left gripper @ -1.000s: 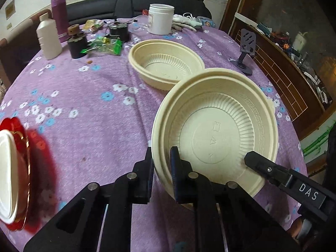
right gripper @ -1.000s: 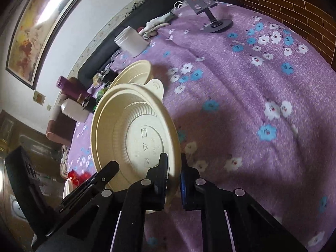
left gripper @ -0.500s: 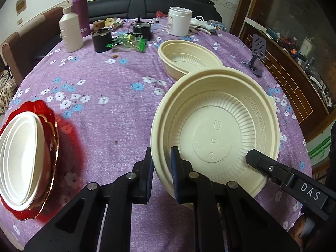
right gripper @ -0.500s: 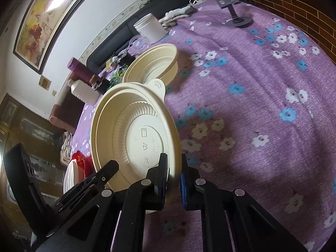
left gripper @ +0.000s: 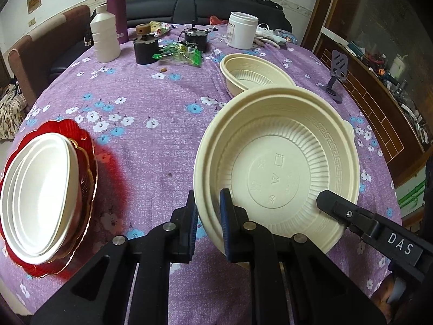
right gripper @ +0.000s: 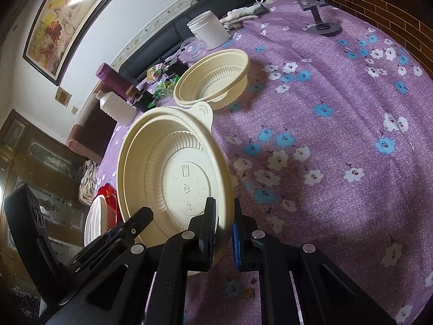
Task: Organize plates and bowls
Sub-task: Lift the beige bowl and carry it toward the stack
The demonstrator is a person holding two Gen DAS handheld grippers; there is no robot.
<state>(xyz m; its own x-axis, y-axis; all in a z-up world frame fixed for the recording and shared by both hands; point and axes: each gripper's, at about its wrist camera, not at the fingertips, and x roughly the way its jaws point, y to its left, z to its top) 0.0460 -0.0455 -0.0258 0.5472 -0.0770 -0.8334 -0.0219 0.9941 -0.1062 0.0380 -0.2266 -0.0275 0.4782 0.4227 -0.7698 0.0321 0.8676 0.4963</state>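
A cream ribbed bowl (left gripper: 276, 173) hangs tilted above the purple tablecloth, held at two spots on its rim. My left gripper (left gripper: 208, 203) is shut on the near-left rim. My right gripper (right gripper: 224, 211) is shut on the opposite rim of the same bowl (right gripper: 173, 173). A second cream bowl (left gripper: 254, 73) rests upright on the table farther back, apart from the held one. At the left, a red scalloped plate (left gripper: 86, 146) carries a stack of white oval plates (left gripper: 40, 197).
At the far side of the round table (left gripper: 151, 94) stand a white bottle (left gripper: 105, 40), a purple flask (left gripper: 117, 10), a white jar (left gripper: 242, 32), black tins and green wrappers. A grey phone stand (left gripper: 337, 78) is near the right edge. A dark sofa lies behind.
Both grippers have carried the bowl back from the second bowl and toward the left. The red plate with its white stack has come fully into the left wrist view. Both grips are unchanged.
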